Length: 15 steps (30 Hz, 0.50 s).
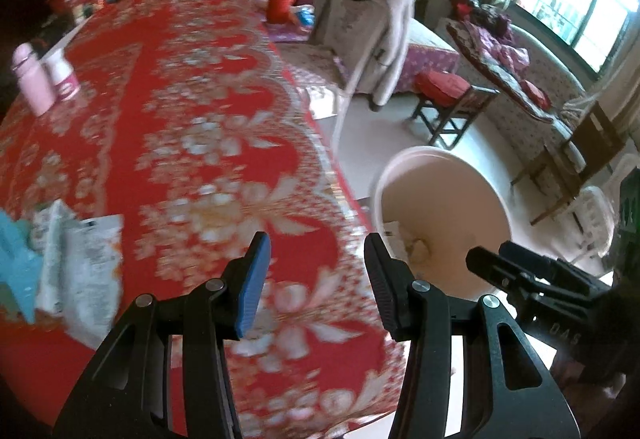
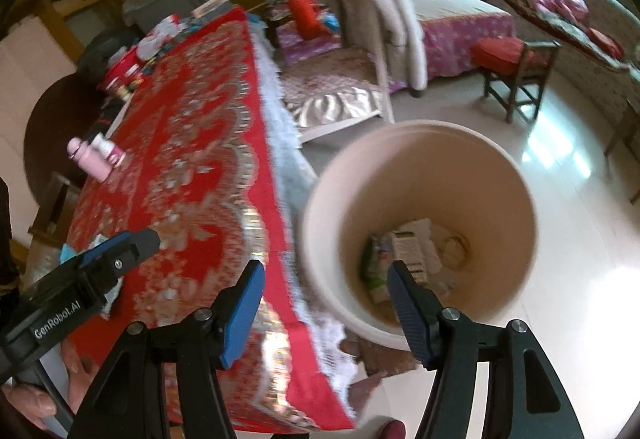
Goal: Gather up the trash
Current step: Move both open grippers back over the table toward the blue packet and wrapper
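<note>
Black hand-held gripper [image 1: 316, 279] frames, silver screws, ribbed blue pads [image 1: 253, 285], white GenRobot.AI lettering

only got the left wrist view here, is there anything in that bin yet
Observer: Yes, the right wrist view looks down into the bin; several wrappers lie at its bottom.
Operator: is the right gripper carrying something
Observer: No, the right gripper is open, with nothing between its fingers.
Operator: where is it relative to the bin
Observer: Its right finger overlaps the bin's near rim; the left finger is over the red tablecloth edge.
</note>
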Available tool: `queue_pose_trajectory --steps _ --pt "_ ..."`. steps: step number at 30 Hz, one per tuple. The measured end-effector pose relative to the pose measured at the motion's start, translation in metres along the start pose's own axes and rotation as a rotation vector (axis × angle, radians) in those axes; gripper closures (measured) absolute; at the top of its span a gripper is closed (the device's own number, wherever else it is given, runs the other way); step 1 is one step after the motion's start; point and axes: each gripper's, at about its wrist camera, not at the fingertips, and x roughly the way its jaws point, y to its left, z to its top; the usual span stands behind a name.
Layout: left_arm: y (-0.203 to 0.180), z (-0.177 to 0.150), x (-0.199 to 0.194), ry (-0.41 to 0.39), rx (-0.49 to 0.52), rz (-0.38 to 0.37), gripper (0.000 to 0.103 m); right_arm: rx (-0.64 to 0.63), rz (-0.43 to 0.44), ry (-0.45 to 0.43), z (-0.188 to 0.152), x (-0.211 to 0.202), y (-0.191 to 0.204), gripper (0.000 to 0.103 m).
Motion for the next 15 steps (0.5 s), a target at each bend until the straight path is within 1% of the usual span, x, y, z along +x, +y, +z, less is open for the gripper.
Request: queue_pose_trajectory --steps 3,8,13,15 --pt "0.025 -0.004 -0.012 -0.009 -0.028 0.032 0.056 -0.046 0.034 0.014 0.004 0.008 0.030 0.040" --pt "0.076 -0.012 -0.030 -0.015 -0.094 0.097 0.056 -0.115 0.077 0.050 0.004 0.026 0.074 0.040" --pt "0.133 -0.023 -0.046 -0.020 -0.181 0.175 0.056 -0.189 0.129 0.091 0.002 0.045 0.125 0.039" --pt "0.154 -0.027 -0.049 -0.016 -0.220 0.194 0.056 -0.216 0.145 0.104 0.000 0.051 0.142 0.039"
